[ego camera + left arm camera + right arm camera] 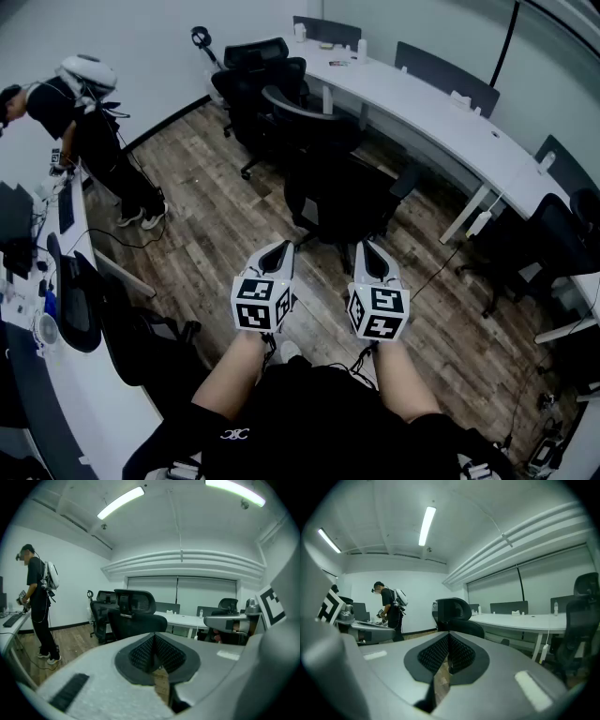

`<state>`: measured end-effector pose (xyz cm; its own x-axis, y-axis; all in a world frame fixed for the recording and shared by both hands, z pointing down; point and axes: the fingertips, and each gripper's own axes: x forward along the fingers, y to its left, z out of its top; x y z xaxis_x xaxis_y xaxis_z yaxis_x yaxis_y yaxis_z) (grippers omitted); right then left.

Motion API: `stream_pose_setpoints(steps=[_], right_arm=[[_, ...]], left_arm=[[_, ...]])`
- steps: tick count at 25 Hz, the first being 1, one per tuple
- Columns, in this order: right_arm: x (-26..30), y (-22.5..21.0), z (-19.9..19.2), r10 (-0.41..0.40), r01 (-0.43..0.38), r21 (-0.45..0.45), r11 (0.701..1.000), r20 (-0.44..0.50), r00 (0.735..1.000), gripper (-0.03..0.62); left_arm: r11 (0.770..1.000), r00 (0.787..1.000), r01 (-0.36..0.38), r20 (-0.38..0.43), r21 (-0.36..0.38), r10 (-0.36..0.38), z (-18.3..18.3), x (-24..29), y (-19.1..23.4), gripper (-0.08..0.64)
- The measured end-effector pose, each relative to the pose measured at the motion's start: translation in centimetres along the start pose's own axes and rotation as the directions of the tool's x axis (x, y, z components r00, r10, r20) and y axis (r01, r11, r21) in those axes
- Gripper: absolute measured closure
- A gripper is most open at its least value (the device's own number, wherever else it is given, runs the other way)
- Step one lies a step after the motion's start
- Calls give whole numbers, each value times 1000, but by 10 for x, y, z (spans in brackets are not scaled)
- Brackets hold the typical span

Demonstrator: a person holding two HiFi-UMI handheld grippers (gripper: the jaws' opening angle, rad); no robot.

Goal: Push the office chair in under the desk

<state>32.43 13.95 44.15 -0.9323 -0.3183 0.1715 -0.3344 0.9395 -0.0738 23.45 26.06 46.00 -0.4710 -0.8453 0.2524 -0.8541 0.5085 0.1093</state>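
Note:
A black office chair (336,195) stands on the wood floor, out from the long curved white desk (427,117) and with its back toward me. My left gripper (278,251) and right gripper (369,249) are held side by side just short of the chair back, both shut and empty, touching nothing. The left gripper view shows the shut left gripper (153,652) aimed at the chair (135,623), with the desk (180,619) behind it. Beyond the shut right gripper (448,652), the right gripper view has the chair (456,616) and the desk (525,621).
More black chairs (265,80) stand at the desk's far end, and another (553,239) at the right. A person (89,131) stands at a second desk (28,309) on the left, which has chairs (89,305) beside it. Cables lie on the floor near the desk leg (466,217).

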Motion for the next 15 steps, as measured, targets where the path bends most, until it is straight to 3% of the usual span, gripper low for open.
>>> stream_pose_setpoints(steps=[15], right_arm=[[24,9,6,29,-29,4,1000,20,999,583]], left_arm=[[1000,1000,6,7,-1,-6,6,15,18,552]])
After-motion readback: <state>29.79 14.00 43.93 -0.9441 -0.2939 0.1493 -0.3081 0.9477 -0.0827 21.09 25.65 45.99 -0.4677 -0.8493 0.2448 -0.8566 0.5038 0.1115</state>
